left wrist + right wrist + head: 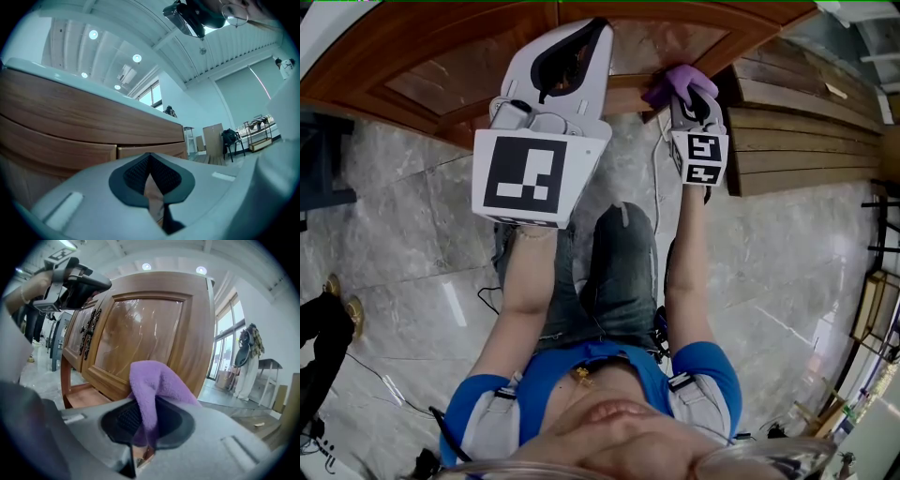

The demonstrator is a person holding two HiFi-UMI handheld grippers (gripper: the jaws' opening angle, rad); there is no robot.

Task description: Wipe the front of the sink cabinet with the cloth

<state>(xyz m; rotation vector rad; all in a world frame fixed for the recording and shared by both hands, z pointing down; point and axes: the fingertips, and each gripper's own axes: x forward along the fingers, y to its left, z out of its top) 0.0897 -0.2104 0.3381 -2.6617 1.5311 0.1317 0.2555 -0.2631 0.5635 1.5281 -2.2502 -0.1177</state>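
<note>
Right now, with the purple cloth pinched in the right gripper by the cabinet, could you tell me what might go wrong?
The cloth is only pinched by a fold in the right gripper, so it may pull free when dragged along the cabinet door. It bunches above the jaws, so bare jaw tips might scrape the glossy wood. The left gripper, shut and empty, hangs close to the cabinet and could knock it.
</note>
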